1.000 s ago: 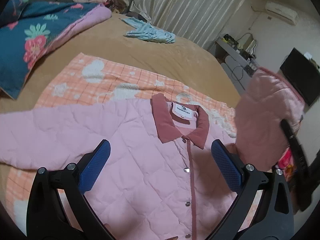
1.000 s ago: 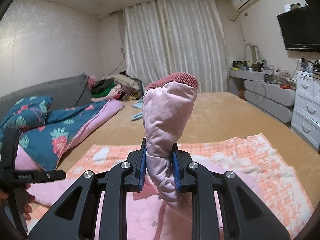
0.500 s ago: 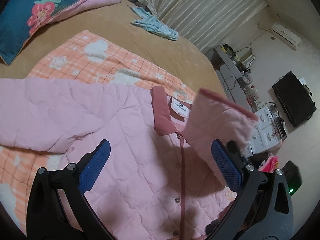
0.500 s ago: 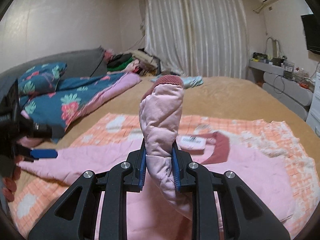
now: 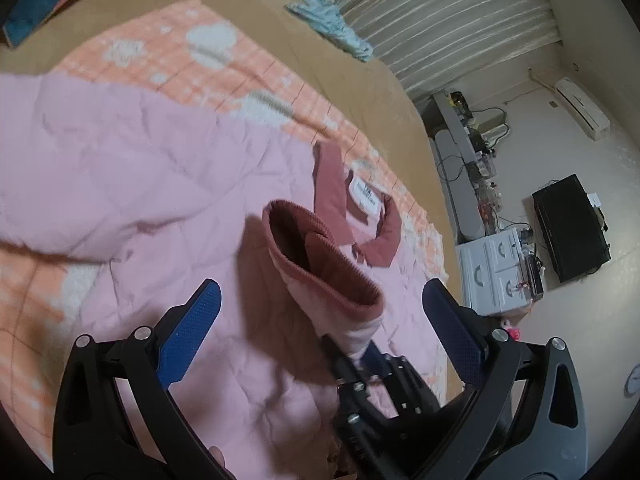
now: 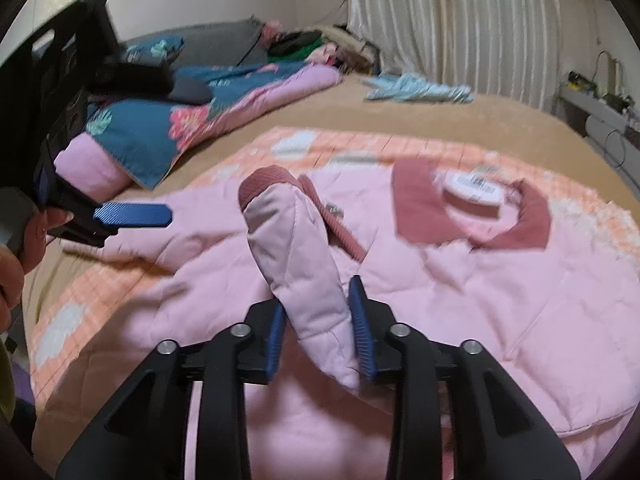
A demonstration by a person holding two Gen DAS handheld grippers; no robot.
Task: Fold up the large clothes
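My right claw (image 6: 320,330) is opening around the pink quilted jacket's sleeve (image 6: 298,256), which stands between its pads above the jacket (image 6: 500,300) spread on the bed (image 6: 460,120). My left claw (image 5: 320,332) gapes wide, empty.

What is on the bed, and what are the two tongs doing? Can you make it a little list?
jacket: pink quilted jacket, laid flat, buttoned, collar dark pink
under it: orange checked blanket on a brown bed
sleeve: right sleeve brought over the jacket's front, cuff up
right tongs: opening, sleeve between them
left tongs: wide open, empty, above the jacket
also on bed: flowery blue quilt, light blue garment
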